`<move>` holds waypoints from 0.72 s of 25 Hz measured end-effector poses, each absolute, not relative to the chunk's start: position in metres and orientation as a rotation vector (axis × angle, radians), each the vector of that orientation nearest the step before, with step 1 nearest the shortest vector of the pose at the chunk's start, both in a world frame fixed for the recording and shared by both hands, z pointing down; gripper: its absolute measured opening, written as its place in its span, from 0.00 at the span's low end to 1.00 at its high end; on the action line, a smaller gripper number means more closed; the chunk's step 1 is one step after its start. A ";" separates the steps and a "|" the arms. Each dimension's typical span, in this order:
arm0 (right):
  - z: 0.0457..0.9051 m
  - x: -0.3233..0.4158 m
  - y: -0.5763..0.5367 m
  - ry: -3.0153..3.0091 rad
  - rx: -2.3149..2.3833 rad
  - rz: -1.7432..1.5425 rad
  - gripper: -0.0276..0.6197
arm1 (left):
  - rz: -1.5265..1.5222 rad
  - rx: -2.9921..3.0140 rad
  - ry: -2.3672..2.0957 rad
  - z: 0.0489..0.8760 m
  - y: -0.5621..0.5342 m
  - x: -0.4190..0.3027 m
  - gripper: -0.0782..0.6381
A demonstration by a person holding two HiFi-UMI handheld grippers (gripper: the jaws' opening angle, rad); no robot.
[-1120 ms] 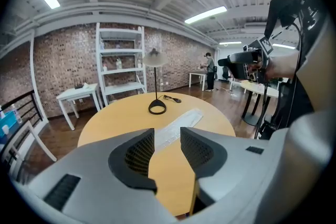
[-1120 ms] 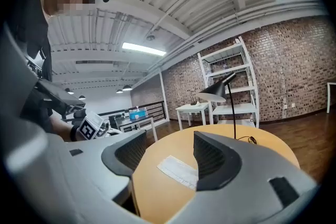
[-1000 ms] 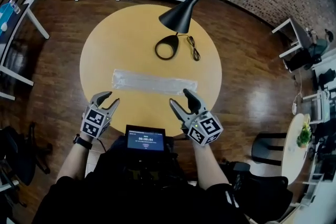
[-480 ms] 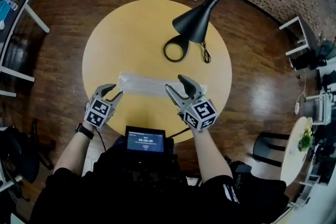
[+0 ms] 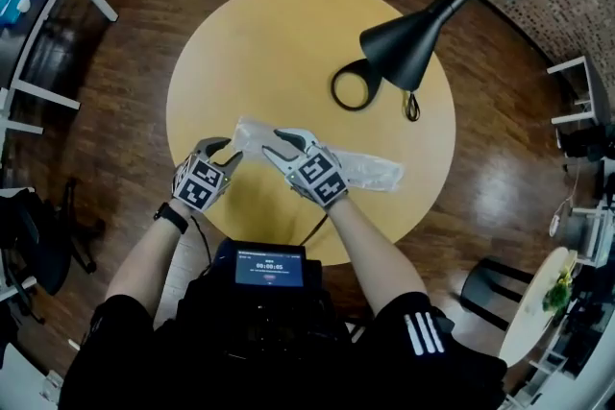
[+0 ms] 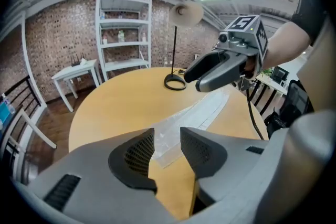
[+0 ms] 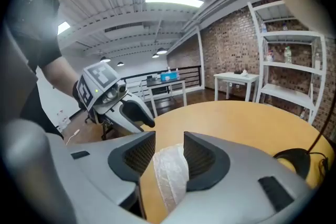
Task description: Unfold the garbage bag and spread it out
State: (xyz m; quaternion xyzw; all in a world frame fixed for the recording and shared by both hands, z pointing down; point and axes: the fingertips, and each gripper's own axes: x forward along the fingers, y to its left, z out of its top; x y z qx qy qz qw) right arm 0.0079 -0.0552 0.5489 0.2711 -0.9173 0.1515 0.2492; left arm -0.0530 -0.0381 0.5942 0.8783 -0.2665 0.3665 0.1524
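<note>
Head view: the folded garbage bag (image 5: pixel 370 170) lies across the near side of the table (image 5: pixel 250 43). The left gripper (image 5: pixel 227 156) and right gripper (image 5: pixel 275 145) meet at its left end.
Left gripper view: jaws wide apart, holding nothing; the bag lies just beyond them.
Right gripper view: jaws have just been closing and now squeeze the bunched bag end.
Feel: likely thin, light, soft, slippery; pinch an edge, pull gently.
</note>
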 end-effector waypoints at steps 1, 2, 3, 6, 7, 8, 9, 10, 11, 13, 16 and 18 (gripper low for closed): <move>0.563 -0.001 -0.053 -2.478 0.688 0.407 0.30 | 1.058 2.510 -0.767 0.600 -0.039 -0.055 0.33; 0.578 -0.009 -0.051 -2.455 0.640 0.401 0.29 | 1.063 2.498 -0.770 0.606 -0.040 -0.057 0.33; 0.593 -0.016 -0.048 -2.431 0.596 0.400 0.29 | 1.067 2.488 -0.775 0.611 -0.041 -0.060 0.33; 0.637 -0.035 -0.041 -2.357 0.497 0.421 0.29 | 1.073 2.459 -0.791 0.626 -0.045 -0.070 0.33; 0.651 -0.041 -0.038 -2.332 0.473 0.431 0.28 | 1.073 2.451 -0.795 0.630 -0.045 -0.073 0.33; 0.664 -0.046 -0.036 -2.308 0.453 0.439 0.28 | 1.074 2.443 -0.796 0.633 -0.044 -0.076 0.33; 0.675 -0.050 -0.034 -2.284 0.436 0.444 0.28 | 1.076 2.437 -0.795 0.636 -0.042 -0.079 0.33; 0.686 -0.052 -0.033 -2.260 0.426 0.448 0.28 | 1.079 2.430 -0.795 0.639 -0.039 -0.081 0.33; 0.696 -0.054 -0.033 -2.236 0.422 0.450 0.27 | 1.081 2.423 -0.795 0.643 -0.037 -0.083 0.33; 0.712 -0.055 -0.034 -2.196 0.420 0.454 0.26 | 1.089 2.404 -0.797 0.651 -0.030 -0.088 0.33; 0.727 -0.055 -0.035 -2.153 0.416 0.462 0.24 | 1.098 2.406 -0.774 0.654 -0.026 -0.088 0.33; 0.732 -0.055 -0.035 -2.132 0.411 0.467 0.22 | 1.102 2.408 -0.756 0.658 -0.024 -0.089 0.33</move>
